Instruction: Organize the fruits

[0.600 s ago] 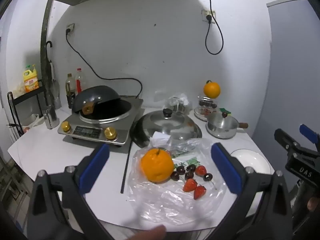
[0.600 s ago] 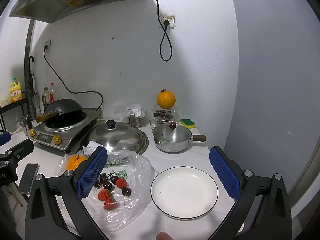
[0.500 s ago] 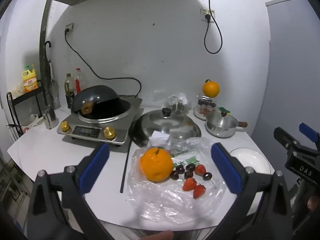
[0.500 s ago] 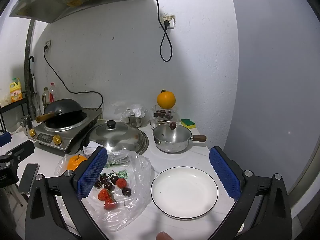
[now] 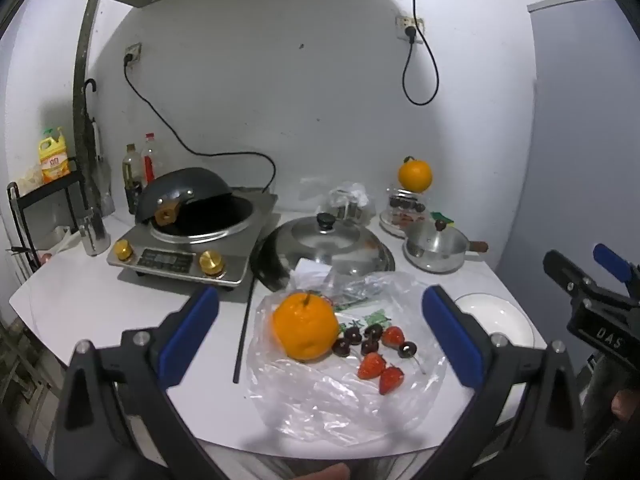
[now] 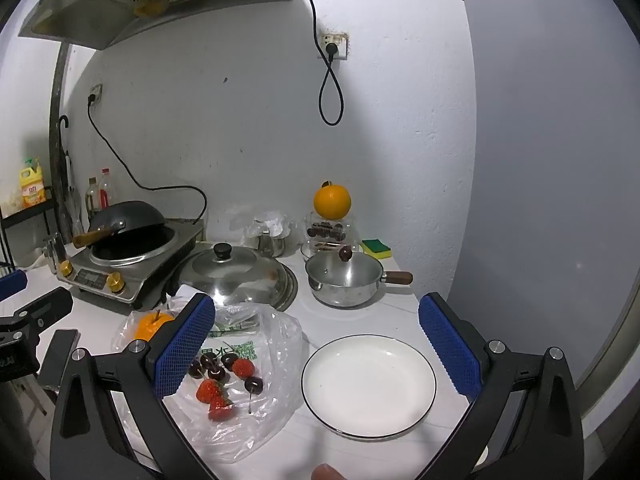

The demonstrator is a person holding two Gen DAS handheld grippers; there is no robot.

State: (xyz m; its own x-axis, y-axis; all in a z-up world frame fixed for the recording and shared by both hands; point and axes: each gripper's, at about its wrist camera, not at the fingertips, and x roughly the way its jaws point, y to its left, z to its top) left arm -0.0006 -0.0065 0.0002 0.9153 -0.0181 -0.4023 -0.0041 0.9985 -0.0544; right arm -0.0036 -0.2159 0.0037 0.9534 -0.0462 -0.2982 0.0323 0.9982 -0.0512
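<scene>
An orange (image 5: 305, 326) lies on a flat clear plastic bag (image 5: 340, 396) at the counter's front, with three strawberries (image 5: 371, 365) and several dark cherries (image 5: 353, 336) beside it. My left gripper (image 5: 320, 332) hovers open above this fruit, nothing between its blue pads. In the right wrist view the same orange (image 6: 149, 324) is half hidden behind my left finger, and the strawberries (image 6: 209, 391) and cherries (image 6: 211, 361) lie left of an empty white plate (image 6: 369, 385). My right gripper (image 6: 316, 344) is open over the plate's near side.
At the back stand an induction cooker with a dark wok (image 5: 188, 204), a big steel lid (image 5: 328, 240), a small steel saucepan (image 6: 345, 280), a glass jar of fruit topped by a second orange (image 6: 332, 201) and a sponge (image 6: 376, 249). A black stick (image 5: 243, 332) lies left of the bag.
Both views have hardly shifted; the left view drifted very slightly. Both grippers stay open and the fruit has not moved.
</scene>
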